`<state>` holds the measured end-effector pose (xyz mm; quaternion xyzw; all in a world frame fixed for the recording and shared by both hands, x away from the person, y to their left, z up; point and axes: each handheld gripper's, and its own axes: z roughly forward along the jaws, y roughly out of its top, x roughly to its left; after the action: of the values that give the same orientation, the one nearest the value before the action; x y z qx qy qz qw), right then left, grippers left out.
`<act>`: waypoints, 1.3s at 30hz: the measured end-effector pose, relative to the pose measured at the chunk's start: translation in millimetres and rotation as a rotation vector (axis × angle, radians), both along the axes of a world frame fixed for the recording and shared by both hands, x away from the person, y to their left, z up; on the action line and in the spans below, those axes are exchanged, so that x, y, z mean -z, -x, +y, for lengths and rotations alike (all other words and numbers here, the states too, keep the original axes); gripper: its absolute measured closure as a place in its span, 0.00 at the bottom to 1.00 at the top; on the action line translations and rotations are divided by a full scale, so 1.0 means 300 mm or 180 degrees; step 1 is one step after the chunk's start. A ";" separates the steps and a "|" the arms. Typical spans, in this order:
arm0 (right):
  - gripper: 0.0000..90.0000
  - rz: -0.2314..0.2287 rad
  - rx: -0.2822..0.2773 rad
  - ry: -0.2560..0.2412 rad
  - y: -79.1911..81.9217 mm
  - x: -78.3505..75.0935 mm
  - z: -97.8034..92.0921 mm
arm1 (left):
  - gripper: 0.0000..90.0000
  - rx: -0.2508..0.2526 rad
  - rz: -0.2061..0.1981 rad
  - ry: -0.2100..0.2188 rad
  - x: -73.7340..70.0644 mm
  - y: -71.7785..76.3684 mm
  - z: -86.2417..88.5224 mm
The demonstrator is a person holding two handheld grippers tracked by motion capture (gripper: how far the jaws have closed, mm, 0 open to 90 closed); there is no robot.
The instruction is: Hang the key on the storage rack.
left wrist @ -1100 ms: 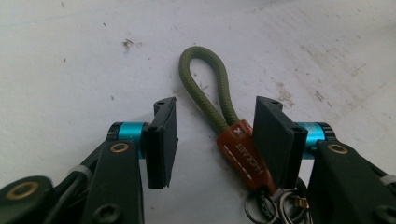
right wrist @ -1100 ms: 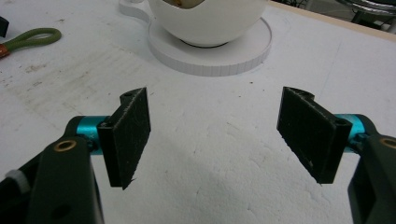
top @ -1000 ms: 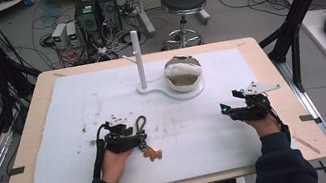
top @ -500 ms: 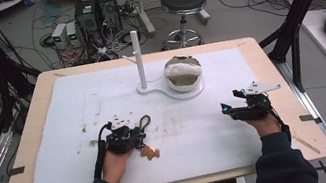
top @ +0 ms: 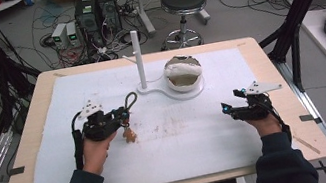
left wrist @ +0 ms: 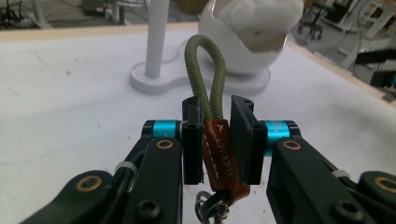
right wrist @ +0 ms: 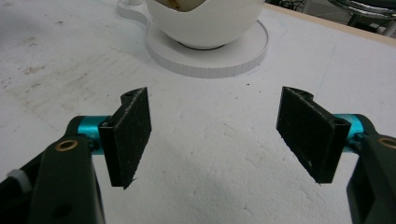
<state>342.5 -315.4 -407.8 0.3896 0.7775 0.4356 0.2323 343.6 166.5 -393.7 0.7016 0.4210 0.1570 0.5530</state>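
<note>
Here, left tool (left wrist: pixel 215 140) clenched on brown leather keychain tab (left wrist: pixel 223 154), olive cord loop (left wrist: pixel 205 77) rising beyond jaws. Right tool (right wrist: pixel 215 135) released, jaws wide over white worktop (right wrist: pixel 210 186). Ahead: white post stand (top: pixel 138 57), bowl (top: pixel 183 75).

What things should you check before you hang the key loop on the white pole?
1. Left tool has firm hold of the keychain: ok, jaws closed on its brown leather tab.
2. Green cord loop stands open above the jaws: ok.
3. White pole is upright on its base: ok.
4. Path from the loop to the pole is free: ok, bare white mat between them.
5. Right tool is out of the way: ok, open and empty, off to the person's right.
6. Loop is wide enough to slip over the pole or its peg: cannot tell.
</note>
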 end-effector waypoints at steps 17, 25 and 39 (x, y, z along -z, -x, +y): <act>0.30 -0.0016 0.0009 -0.0020 -0.001 0.000 -0.002 | 0.83 0.0362 -0.0410 0.0297 -0.215 -0.142 -0.001; 0.30 -0.0012 0.0018 -0.0042 -0.001 -0.001 -0.005 | 0.83 0.0336 -0.0426 0.0231 -0.282 -0.234 -0.055; 0.30 -0.0015 0.0013 -0.0055 0.000 0.002 -0.015 | 0.83 0.0093 -0.0083 -0.0215 -0.228 -0.363 -0.127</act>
<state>342.5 -319.8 -408.4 0.3921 0.7723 0.4428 0.2317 452.5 128.4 -325.2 0.7238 0.3979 0.1722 0.5368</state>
